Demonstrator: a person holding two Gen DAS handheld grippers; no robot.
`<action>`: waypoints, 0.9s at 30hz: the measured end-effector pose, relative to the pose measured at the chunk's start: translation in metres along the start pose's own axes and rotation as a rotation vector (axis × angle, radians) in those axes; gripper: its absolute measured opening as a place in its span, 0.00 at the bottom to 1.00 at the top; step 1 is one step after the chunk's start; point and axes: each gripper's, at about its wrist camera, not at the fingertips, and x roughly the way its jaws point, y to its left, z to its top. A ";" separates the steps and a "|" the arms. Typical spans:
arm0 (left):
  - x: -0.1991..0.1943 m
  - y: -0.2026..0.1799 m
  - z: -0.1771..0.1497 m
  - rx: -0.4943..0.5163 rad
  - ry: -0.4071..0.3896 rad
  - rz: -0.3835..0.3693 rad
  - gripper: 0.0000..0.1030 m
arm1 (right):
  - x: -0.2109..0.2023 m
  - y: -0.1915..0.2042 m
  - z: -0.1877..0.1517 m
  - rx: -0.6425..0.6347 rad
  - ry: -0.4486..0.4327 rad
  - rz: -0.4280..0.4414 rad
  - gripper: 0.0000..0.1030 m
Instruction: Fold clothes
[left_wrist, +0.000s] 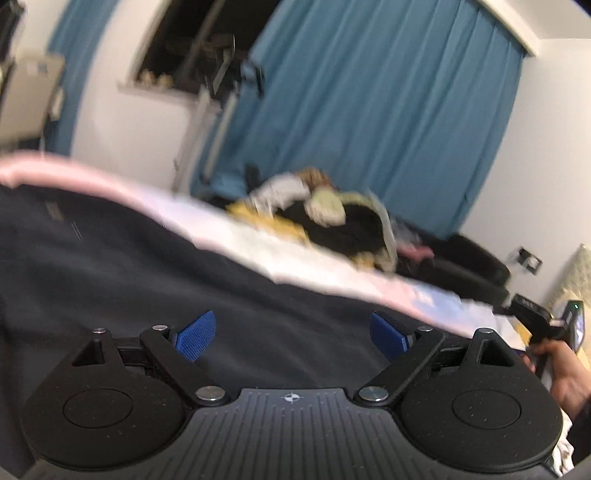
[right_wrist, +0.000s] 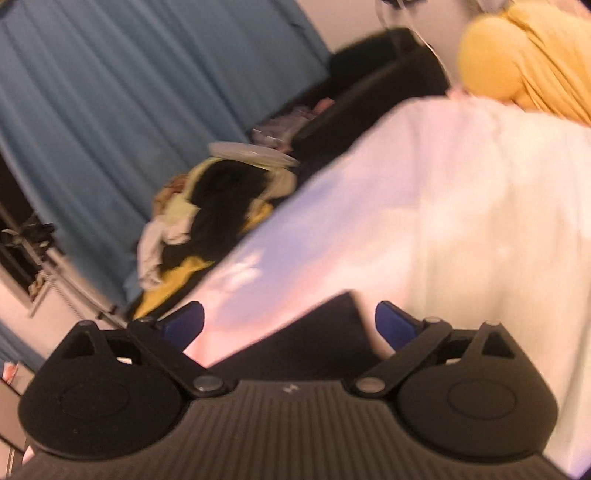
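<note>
Your left tongs (left_wrist: 291, 338) hover released over the dark garment (left_wrist: 147, 266) spread across the bed (left_wrist: 332, 266), whose right corner lies beneath your released right tongs (right_wrist: 290, 325).

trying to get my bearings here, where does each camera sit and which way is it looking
Left wrist: on the left gripper, jaws open, looking over the dark garment on the bed toward the blue curtain; a hand holding the other gripper shows at right.
Right wrist: on the right gripper, jaws open, above a corner of the dark garment and the bed; a fingertip may show bottom left.
Shared: the clothes pile, curtain, bed.
</note>
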 end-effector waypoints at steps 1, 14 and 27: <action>0.011 -0.003 -0.008 0.026 0.031 -0.006 0.90 | 0.008 -0.009 0.000 0.014 0.019 0.005 0.87; 0.059 -0.007 -0.041 0.133 0.135 -0.053 0.90 | 0.049 -0.015 -0.014 0.016 0.123 0.063 0.39; 0.049 0.002 -0.039 0.066 0.083 -0.062 0.90 | 0.034 0.051 0.039 -0.099 -0.236 0.153 0.19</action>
